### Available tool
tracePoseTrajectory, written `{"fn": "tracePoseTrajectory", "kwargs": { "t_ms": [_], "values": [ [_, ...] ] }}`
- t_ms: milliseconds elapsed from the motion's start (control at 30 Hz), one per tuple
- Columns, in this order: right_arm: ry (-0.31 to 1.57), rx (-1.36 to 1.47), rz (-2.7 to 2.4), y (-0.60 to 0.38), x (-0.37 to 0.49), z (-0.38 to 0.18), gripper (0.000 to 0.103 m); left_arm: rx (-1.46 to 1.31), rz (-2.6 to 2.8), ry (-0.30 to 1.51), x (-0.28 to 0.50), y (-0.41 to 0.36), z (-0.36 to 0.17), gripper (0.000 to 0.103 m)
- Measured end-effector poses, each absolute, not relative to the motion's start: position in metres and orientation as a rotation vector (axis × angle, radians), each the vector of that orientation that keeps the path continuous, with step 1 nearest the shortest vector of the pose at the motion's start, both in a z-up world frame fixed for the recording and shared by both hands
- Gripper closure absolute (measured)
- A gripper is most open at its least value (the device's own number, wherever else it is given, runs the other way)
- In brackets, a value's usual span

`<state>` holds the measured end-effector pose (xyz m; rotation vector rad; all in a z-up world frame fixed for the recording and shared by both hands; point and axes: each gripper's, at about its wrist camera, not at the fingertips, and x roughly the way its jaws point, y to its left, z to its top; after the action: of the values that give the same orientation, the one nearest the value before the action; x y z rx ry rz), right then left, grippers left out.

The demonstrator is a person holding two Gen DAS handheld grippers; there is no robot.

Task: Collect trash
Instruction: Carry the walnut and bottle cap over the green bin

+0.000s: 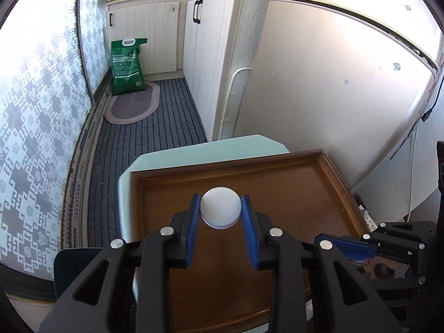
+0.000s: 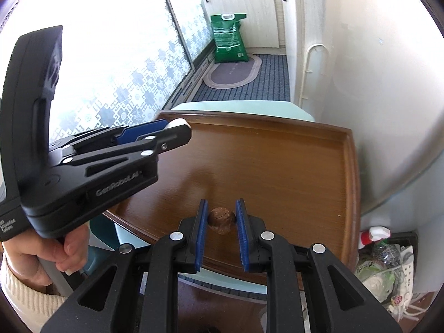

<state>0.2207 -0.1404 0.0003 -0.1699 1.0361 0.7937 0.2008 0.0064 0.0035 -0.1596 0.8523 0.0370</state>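
Above the brown wooden rimmed tray (image 1: pixel 327 183), the left hand-held gripper (image 1: pixel 220 208) is clamped on a white ribbed plastic bottle cap (image 1: pixel 220 208); its rounded edge might slip out. The right hand-held gripper (image 2: pixel 222 219) pinches a small brown nut-like scrap (image 2: pixel 221 220), which could roll free.

A: What can be read here?

B: The clearest text is "GenRobot.AI", in pale letters along the black body of the left gripper (image 2: pixel 177 131), seen from the right wrist view.

A: Anything more on that device?

B: Near its handle a small white label runs in three lines; "System" is legible, the lines above it only partly.

A: And the green bag (image 2: pixel 229 38) by the cabinets?

B: It carries white print, too small to read in either view.
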Motion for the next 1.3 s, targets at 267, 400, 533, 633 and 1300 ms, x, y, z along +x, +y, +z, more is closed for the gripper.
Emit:
{"fn": "tracePoseTrajectory", "kwargs": {
  "t_ms": [267, 400, 533, 633, 1300],
  "values": [
    [1.037, -0.151, 0.850, -0.119, 0.216, 0.004, 0.083, -0.212, 0.069, 0.819, 0.173, 0.045, 0.017, 0.071],
    [1.041, -0.136, 0.892, -0.103, 0.212, 0.006, 0.083, -0.241, 0.076, 0.808, 0.161, 0.062, 0.021, 0.071],
    [1.040, -0.130, 0.928, -0.088, 0.207, 0.009, 0.083, -0.282, 0.078, 0.798, 0.149, 0.081, 0.024, 0.071],
    [1.039, -0.128, 0.944, -0.078, 0.203, 0.011, 0.083, -0.314, 0.085, 0.790, 0.138, 0.096, 0.025, 0.071],
    [1.060, -0.158, 1.082, 0.006, 0.169, 0.006, 0.083, -0.406, 0.182, 0.798, 0.067, 0.189, 0.010, 0.071]
  ]
}}
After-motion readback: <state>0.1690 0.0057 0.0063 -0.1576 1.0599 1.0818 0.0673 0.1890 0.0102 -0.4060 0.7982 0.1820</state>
